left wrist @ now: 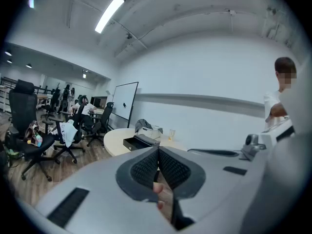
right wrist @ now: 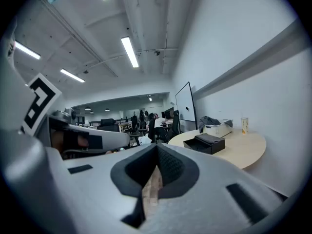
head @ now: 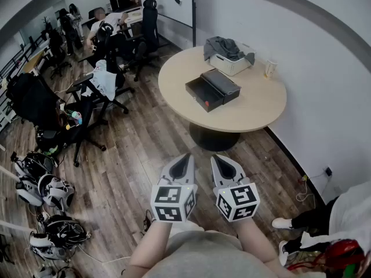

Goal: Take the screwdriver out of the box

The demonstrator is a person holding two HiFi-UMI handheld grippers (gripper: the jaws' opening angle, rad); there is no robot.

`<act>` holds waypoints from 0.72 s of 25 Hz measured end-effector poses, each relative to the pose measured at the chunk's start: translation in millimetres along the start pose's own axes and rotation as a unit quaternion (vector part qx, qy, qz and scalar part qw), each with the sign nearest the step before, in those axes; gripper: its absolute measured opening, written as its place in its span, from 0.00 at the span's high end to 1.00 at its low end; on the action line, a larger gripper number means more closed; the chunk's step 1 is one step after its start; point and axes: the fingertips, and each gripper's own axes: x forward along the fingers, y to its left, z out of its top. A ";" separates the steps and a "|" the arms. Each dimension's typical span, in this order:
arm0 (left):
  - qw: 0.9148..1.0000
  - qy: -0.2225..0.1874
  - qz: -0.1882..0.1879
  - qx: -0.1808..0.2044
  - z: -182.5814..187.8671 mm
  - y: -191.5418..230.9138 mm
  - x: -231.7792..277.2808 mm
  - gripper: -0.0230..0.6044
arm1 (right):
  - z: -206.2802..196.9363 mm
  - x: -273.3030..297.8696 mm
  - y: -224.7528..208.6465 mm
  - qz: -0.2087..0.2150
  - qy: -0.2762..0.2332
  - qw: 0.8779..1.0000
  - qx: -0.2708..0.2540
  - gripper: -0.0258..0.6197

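Observation:
A black box lies on the round wooden table, its drawer part pulled out toward the left; it also shows far off as the box and the box. No screwdriver can be made out inside it. My left gripper and right gripper hang side by side well short of the table, over the wooden floor. Both are shut with nothing between the jaws. In the left gripper view the left gripper has its pads together; the right gripper does too.
On the table's far side sit a white basket with grey cloth and a paper cup. Office chairs and people fill the room at left. Helmets and gear lie on the floor. A person's legs are at the right.

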 end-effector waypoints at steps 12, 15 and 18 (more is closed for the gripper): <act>1.000 0.002 0.010 0.006 0.0 -1.8 -6.6 0.96 | -1.7 -9.2 -0.1 -0.004 0.000 1.000 0.011 0.96; 1.000 0.009 0.010 0.006 -3.9 0.2 -2.2 0.96 | -5.0 -4.7 -5.8 -0.003 0.002 1.000 0.028 0.96; 1.000 0.018 0.013 0.009 -9.8 6.5 2.7 0.96 | -10.5 0.2 -13.0 -0.009 0.003 0.999 0.053 0.96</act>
